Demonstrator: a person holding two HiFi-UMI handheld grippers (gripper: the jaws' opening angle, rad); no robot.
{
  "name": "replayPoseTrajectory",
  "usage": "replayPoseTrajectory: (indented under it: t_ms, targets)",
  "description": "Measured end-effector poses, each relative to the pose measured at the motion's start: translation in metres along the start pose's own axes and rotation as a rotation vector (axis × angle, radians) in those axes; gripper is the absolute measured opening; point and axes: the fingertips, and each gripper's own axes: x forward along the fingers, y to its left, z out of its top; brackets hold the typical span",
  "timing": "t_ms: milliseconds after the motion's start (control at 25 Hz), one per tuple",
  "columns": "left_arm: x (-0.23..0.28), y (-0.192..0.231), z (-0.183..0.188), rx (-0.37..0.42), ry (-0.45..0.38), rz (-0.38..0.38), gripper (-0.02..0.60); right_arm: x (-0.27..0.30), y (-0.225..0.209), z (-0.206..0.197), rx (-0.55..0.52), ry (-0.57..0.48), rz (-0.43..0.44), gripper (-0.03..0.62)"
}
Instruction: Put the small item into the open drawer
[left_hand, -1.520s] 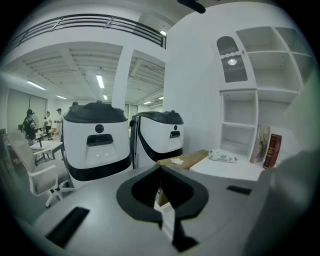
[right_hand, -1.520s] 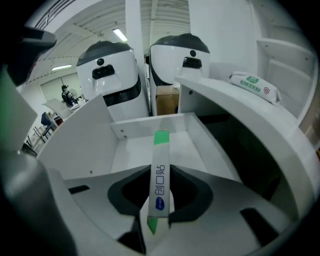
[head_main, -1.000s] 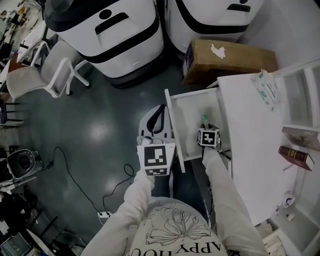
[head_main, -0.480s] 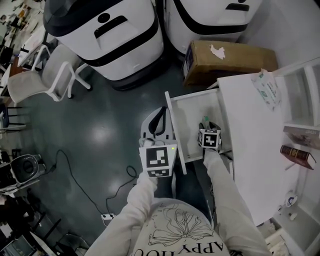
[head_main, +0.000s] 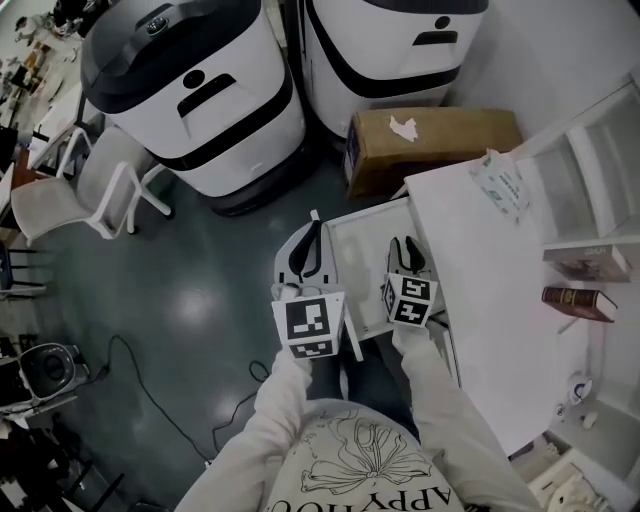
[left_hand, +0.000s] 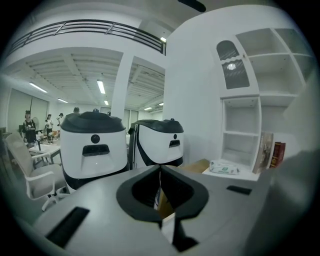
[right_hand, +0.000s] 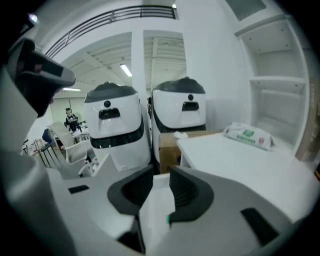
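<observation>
Grey floor (head_main: 200, 270), white worktop (head_main: 480, 270), drawer (head_main: 362, 228) open at centre.
Left gripper (head_main: 314, 226) closed, empty; right gripper (head_main: 405, 243) over the drawer, jaws narrow, just been closing, nothing between.

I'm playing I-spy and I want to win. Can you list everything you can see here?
big machines: two, white and black, on the floor beyond the drawer
cardboard box: one, brown, on the floor next to the machines
desk: one, white, on the right
drawer: one, white, pulled open from the desk
packet: one, white with green print, on the desk's far end
shelf unit: one, white, far right
books: two, one dark red, at the shelf unit
chair: one, white, on the left
left gripper: one, white and black, jaws shut, empty
right gripper: one, white and black, over the drawer, jaws apart but just been closing, nothing between them
sleeves: two, white, at the bottom
</observation>
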Motion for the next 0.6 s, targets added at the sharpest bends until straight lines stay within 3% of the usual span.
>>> replayPoseTrajectory:
  t_ms: [320,600]
  targets:
    - [-0.017,-0.006,0.043,0.008,-0.087,-0.001,0.008,-0.078,-0.005,0.127,0.004,-0.306,-0.031,0.043]
    - [-0.034,-0.019,0.074,0.010,-0.159,-0.020,0.008,-0.141,-0.001,0.191,0.030,-0.470,-0.013,0.037]
